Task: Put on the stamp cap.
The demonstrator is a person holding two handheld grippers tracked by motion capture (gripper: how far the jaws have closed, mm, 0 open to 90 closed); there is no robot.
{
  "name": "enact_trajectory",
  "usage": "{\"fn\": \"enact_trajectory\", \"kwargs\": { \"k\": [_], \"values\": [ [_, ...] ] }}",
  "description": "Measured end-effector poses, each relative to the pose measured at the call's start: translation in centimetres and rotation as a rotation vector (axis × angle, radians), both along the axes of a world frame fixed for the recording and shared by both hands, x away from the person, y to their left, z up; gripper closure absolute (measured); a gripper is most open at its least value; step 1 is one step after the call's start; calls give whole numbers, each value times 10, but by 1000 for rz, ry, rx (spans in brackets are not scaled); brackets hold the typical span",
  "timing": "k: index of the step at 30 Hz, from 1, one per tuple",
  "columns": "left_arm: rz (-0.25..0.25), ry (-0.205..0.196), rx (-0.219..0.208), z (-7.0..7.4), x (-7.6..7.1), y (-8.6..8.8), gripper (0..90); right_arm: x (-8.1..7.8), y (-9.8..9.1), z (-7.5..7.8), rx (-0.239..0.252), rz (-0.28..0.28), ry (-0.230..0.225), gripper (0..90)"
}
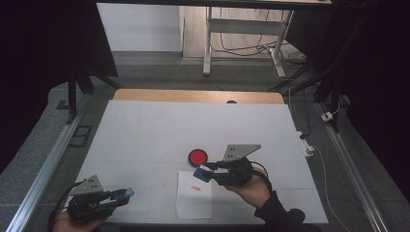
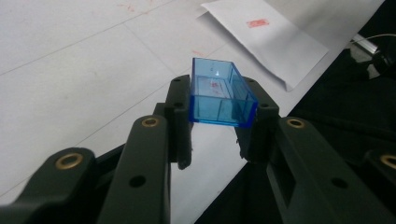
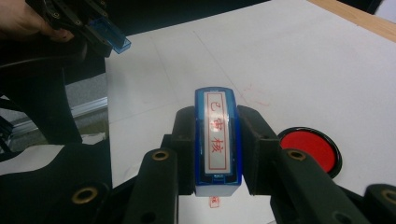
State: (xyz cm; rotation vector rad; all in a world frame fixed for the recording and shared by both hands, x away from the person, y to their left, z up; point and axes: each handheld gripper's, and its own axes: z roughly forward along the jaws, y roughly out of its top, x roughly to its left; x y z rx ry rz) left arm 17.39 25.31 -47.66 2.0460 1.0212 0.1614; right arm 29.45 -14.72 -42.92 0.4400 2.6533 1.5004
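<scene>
My right gripper [image 3: 216, 140] is shut on a blue stamp [image 3: 215, 140] with a white face and red characters, held above the table [image 1: 145, 130]. In the high view the right gripper [image 1: 205, 173] hovers just right of a white sheet of paper [image 1: 194, 200] that bears a small red stamp mark [image 1: 195, 188]. A round red ink pad [image 1: 197, 156] lies just behind it. My left gripper [image 2: 219, 109] is shut on a clear blue stamp cap [image 2: 220, 93], open side up. In the high view the left gripper [image 1: 123, 194] sits near the table's front left corner.
The white table has a wooden strip [image 1: 198, 95] along its far edge. Metal rails [image 1: 48, 164] run along both sides. Desk legs and cables [image 1: 251, 48] stand on the floor beyond. A white cable [image 1: 324, 164] hangs off the right side.
</scene>
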Motion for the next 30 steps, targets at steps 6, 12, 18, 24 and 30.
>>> {"fn": "enact_trajectory", "kwargs": {
  "k": [6, 12, 18, 24, 30],
  "values": [
    [-33, -13, -1, 3, 2, -8, 679, 1, 0, 1, -2, 10, 1, 699],
    [-70, -22, -10, 5, 7, -17, 679, 1, 0, 2, 0, 12, -2, 699],
    [-120, -36, -32, 10, 13, -27, 679, 2, -2, 4, 5, 8, -6, 699],
    [-170, -33, -38, 12, 22, -39, 679, 2, -3, 7, 14, 12, -5, 699],
    [-240, -35, -34, 13, 33, -53, 679, 3, -2, 9, 22, 18, 4, 699]
  ]
}}
